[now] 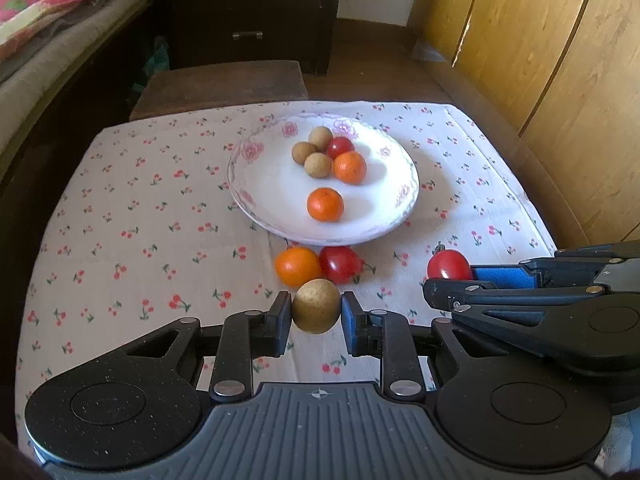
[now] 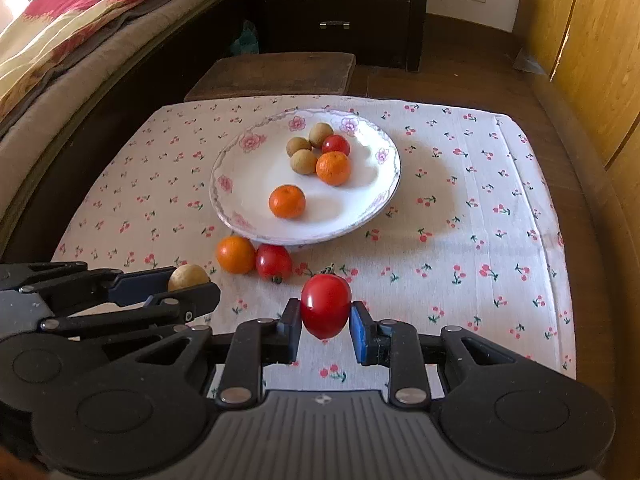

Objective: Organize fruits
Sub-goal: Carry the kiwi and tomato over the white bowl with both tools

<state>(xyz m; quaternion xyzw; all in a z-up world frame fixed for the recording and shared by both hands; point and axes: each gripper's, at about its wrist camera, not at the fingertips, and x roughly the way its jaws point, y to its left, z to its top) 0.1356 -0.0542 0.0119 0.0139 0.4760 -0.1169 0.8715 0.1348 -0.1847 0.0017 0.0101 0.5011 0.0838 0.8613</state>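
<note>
My left gripper [image 1: 316, 314] is shut on a tan longan [image 1: 316, 311], held just above the cloth in front of the plate. My right gripper [image 2: 325, 318] is shut on a red cherry tomato [image 2: 325, 306], to the right of the left gripper. The white flowered plate [image 1: 260, 184] holds three longans [image 1: 318, 164], a tomato [image 1: 340, 147] and two small oranges [image 1: 325, 204]. An orange [image 1: 298, 266] and a tomato [image 1: 340, 264] lie on the cloth at the plate's near rim. In the right wrist view the left gripper [image 2: 192, 280] shows at left with the longan [image 2: 188, 276].
The cherry-print cloth [image 1: 140, 240] covers the table. A dark wooden stool [image 1: 224, 84] stands behind it. A bed [image 2: 80, 40] runs along the left, a dark drawer unit [image 1: 248, 8] is at the back, and wooden cabinet doors [image 1: 540, 60] line the right.
</note>
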